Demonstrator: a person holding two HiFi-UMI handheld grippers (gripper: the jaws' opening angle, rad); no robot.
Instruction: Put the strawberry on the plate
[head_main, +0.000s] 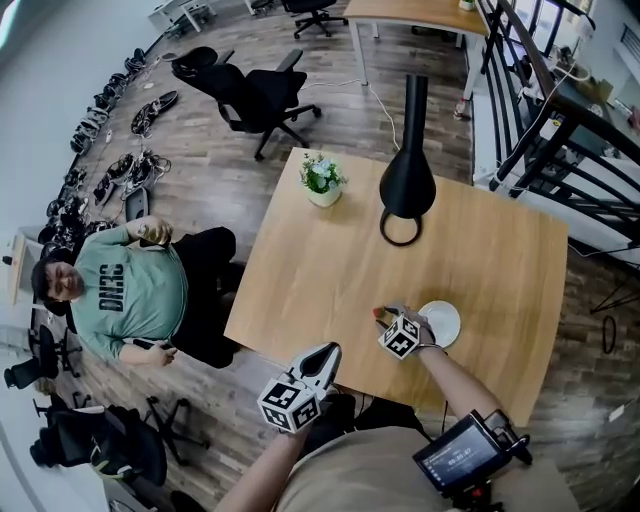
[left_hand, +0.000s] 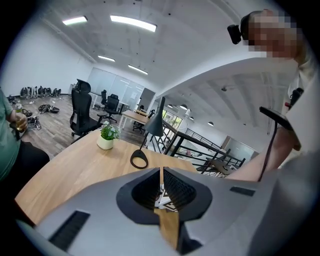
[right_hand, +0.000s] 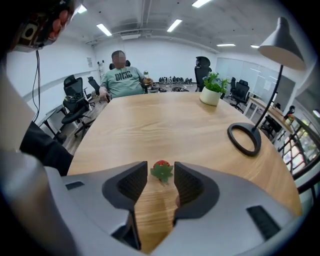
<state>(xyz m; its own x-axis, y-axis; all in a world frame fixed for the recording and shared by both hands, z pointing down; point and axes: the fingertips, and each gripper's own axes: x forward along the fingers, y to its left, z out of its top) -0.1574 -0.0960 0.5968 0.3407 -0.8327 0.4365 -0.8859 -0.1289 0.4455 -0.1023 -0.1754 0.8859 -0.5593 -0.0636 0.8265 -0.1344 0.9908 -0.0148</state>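
A small red strawberry (right_hand: 161, 168) with green leaves lies on the wooden table (head_main: 330, 270), right at the tips of my right gripper (right_hand: 160, 174). That gripper's jaws stand open on either side of it and do not press it. In the head view the strawberry (head_main: 379, 313) sits just left of the white plate (head_main: 452, 312), and the right gripper (head_main: 387, 320) points down at it beside the plate. My left gripper (head_main: 328, 355) hovers over the table's near edge, its jaws closed to a thin slit with nothing held. In its own view the left gripper (left_hand: 161, 176) faces across the table.
A black desk lamp with a ring base (head_main: 400, 230) stands at the far middle of the table, with a small potted plant (head_main: 322, 180) to its left. A person in a green shirt (head_main: 135, 290) sits at the table's left side. Office chairs (head_main: 255, 95) stand beyond.
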